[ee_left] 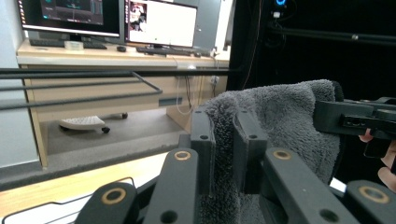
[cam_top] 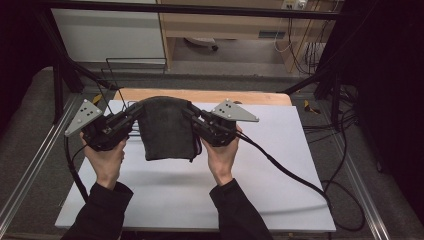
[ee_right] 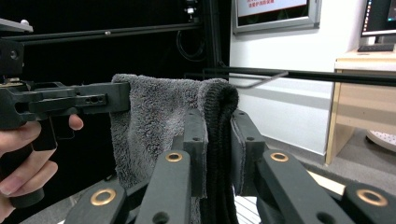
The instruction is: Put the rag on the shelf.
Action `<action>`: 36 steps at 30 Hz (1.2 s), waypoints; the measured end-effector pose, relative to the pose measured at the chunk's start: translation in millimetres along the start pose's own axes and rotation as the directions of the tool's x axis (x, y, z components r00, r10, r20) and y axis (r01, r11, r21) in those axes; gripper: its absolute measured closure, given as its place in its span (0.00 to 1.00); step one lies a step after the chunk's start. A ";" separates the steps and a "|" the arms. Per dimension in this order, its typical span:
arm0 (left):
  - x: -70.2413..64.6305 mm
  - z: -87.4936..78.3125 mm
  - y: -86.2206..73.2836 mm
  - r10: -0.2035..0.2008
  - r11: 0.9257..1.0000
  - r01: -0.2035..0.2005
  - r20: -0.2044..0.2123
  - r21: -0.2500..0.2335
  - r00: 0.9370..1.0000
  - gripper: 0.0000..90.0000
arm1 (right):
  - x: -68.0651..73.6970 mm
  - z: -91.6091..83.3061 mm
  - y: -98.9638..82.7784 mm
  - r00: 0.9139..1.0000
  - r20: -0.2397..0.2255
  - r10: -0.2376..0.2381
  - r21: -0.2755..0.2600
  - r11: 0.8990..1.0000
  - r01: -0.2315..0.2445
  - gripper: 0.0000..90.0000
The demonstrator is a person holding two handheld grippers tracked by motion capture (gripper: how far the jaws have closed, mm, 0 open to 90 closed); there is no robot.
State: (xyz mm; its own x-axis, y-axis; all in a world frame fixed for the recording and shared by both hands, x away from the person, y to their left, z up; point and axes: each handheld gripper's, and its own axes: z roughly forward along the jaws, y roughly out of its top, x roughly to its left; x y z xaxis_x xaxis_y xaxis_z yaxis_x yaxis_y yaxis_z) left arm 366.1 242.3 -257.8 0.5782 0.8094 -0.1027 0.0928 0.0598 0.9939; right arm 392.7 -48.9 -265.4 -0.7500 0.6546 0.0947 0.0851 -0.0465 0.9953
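Dark grey towel (cam_top: 166, 130) hangs folded above white tabletop (cam_top: 280, 165). L hand-held gripper (cam_top: 136, 113) clamped on its top-left corner, R hand-held gripper (cam_top: 189, 113) clamped on top-right corner.

I hold the dark grey towel (cam_top: 167, 127) up off the white table (cam_top: 280, 190), my left gripper (cam_top: 134, 113) and right gripper (cam_top: 189, 113) each clamped on 1 top corner, towel hanging folded between them.

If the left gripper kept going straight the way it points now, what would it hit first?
Probably the right gripper. The left gripper, shut on the grey towel, points across toward it, as its own view shows; depth is uncertain, so it could pass just behind.
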 end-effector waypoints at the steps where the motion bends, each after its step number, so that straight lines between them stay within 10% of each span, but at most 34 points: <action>1: 1.3 -0.9 1.5 0.000 1.000 0.000 -0.004 -0.004 1.000 0.89 | 1.1 1.7 2.0 1.000 -0.001 -0.002 -0.002 1.000 0.002 0.88; 36: 41.2 -12.3 71.6 -0.033 0.974 0.019 -0.062 -0.225 0.998 0.89 | 25.8 57.2 80.6 0.995 0.010 -0.096 -0.129 0.987 0.097 0.89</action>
State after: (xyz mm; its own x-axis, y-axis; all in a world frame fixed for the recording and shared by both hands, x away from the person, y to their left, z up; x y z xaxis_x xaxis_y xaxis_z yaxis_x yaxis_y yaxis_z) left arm 386.6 287.1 -190.3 0.5238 0.8414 -0.1330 -0.0809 0.2045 0.9755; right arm 417.8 7.4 -184.0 -0.7483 0.6633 -0.0018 -0.0733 -0.0800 0.9941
